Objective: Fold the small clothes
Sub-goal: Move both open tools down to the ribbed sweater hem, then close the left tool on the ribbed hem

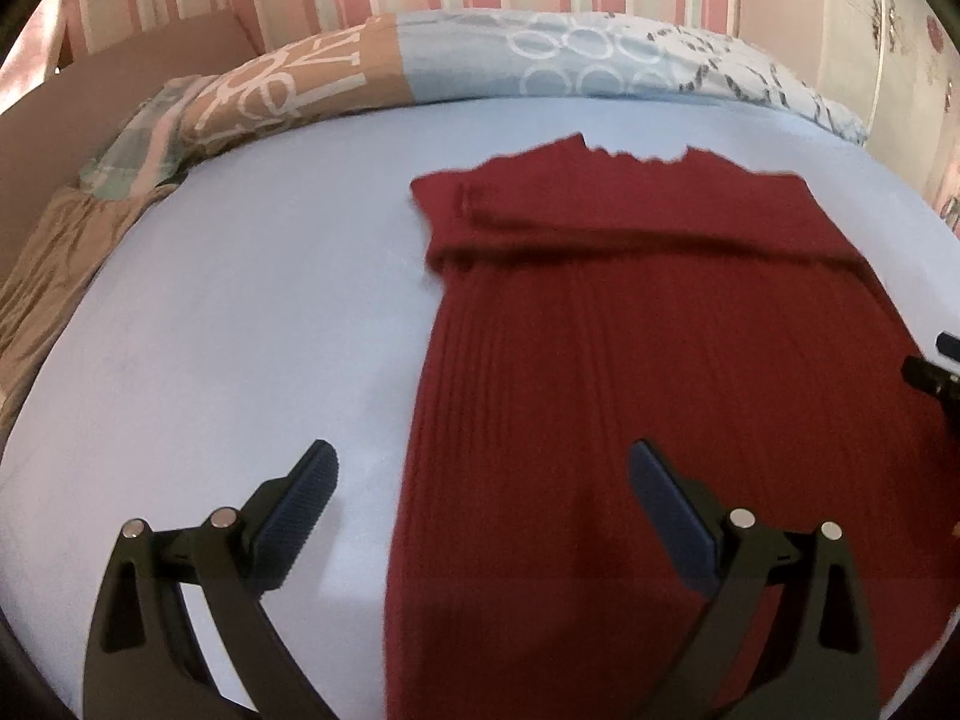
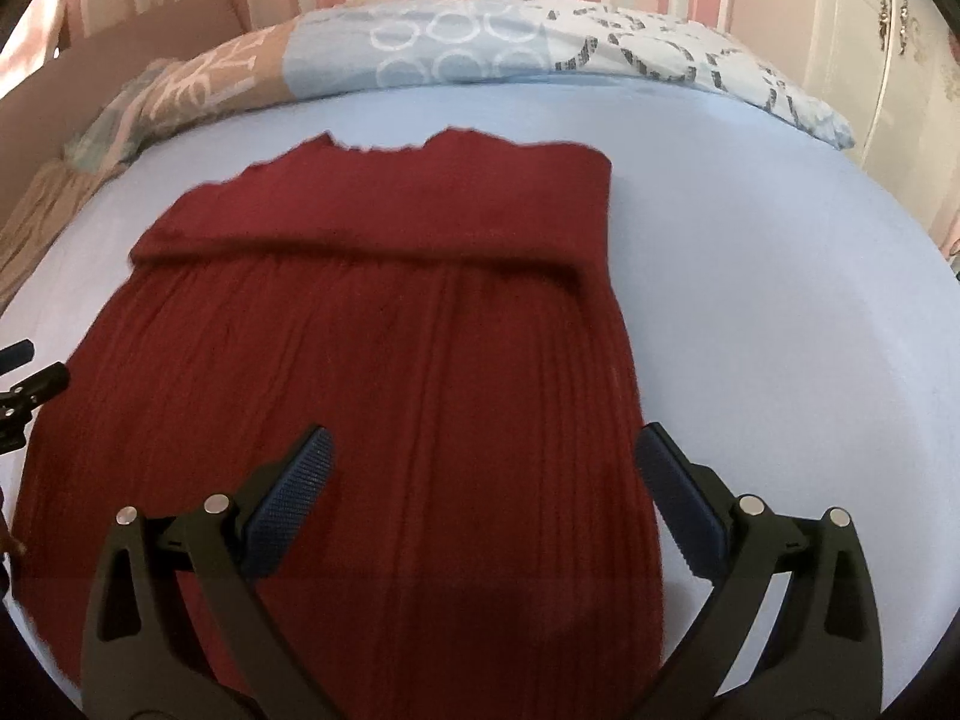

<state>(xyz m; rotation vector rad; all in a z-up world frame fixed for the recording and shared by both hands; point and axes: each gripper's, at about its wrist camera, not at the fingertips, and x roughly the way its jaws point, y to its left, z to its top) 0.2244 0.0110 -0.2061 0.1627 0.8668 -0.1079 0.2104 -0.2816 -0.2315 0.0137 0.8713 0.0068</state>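
Red ribbed garment (image 1: 630,372) flat on bed (image 1: 240,300), far end folded over. Left tool (image 1: 483,498) and right tool (image 2: 483,480) released, empty, above it. Risk: one-layer pinch drags fold askew.

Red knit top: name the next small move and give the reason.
Probably lower both open grippers, left gripper and right gripper, onto the near hem of the red knit top. The sleeves already lie folded across its far end, and neither gripper holds anything.
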